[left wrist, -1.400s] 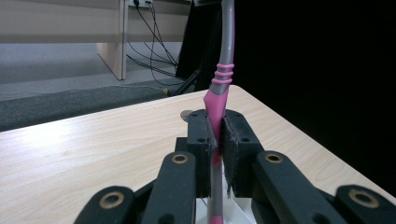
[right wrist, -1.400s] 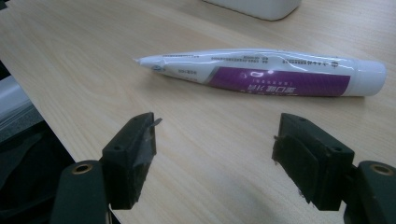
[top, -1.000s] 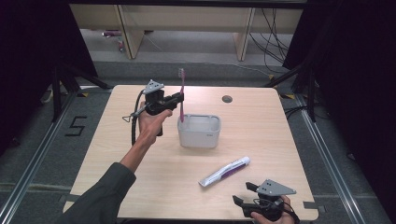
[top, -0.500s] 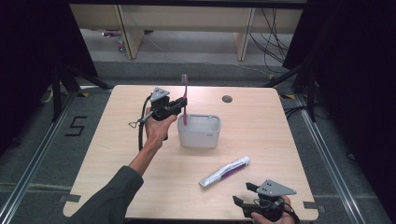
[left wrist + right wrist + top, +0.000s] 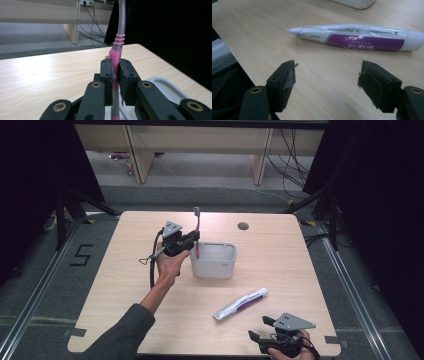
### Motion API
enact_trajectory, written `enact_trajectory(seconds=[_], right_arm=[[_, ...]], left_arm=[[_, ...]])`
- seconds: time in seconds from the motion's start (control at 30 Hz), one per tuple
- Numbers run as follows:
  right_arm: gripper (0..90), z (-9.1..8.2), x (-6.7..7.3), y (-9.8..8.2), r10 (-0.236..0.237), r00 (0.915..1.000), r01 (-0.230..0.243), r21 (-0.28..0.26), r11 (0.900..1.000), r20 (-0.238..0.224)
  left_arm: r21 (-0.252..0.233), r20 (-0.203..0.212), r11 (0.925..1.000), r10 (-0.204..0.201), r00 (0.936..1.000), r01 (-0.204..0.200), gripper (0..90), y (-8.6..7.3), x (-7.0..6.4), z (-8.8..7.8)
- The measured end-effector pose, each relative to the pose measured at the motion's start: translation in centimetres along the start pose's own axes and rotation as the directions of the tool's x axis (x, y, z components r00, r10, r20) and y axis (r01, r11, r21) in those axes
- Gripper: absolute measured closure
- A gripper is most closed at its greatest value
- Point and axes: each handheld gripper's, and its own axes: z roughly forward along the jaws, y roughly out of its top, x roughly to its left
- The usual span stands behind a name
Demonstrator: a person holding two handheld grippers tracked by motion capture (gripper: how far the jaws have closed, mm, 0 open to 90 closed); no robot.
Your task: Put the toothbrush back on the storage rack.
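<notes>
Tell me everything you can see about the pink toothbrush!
The toothbrush is slim, looks plastic, and has a pink and grey handle with small pink rings where it narrows into a grey neck. Its little brush head points up, so it stands almost upright. The left gripper has its black jaws shut on the pink part of the handle. The lower end hangs just over the near left edge of the white tub on the wooden table. Whether it touches the tub is hard to tell.

Toothpaste tube (image 5: 359,40) on table (image 5: 262,32) beyond parted jaws
</notes>
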Motion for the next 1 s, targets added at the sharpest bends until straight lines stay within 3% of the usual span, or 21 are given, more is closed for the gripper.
enact_trajectory(seconds=[0.27, 0.3, 0.9, 1.0], right_arm=[[29.3, -0.1, 0.2, 0.0, 0.02, 0.9998, -0.02, 0.011, 1.0, 0.003], [29.3, 0.0, 0.1, 0.0, 0.005, 0.9999, -0.005, 0.003, 1.0, 0.011], [29.3, 0.1, 0.1, -0.1, 0.013, 0.9998, -0.013, 0.006, 1.0, 0.012], [29.3, 0.1, 0.0, -0.1, 0.003, 0.9999, -0.003, 0.007, 1.0, 0.014]], left_arm=[[0.011, -0.007, 0.9999, 0.004, 1.0, -0.004, 81.6, -0.9, 0.1, -0.1], [0.012, -0.008, 0.9999, 0.006, 1.0, -0.006, 81.6, -1.0, 0.0, -0.1], [0.061, -0.023, 0.9972, 0.044, 0.9987, -0.043, 81.4, -2.3, -0.5, 0.1], [0.07, -0.043, 0.9963, 0.052, 0.9977, -0.049, 81.1, -2.5, -0.5, 0.1]])
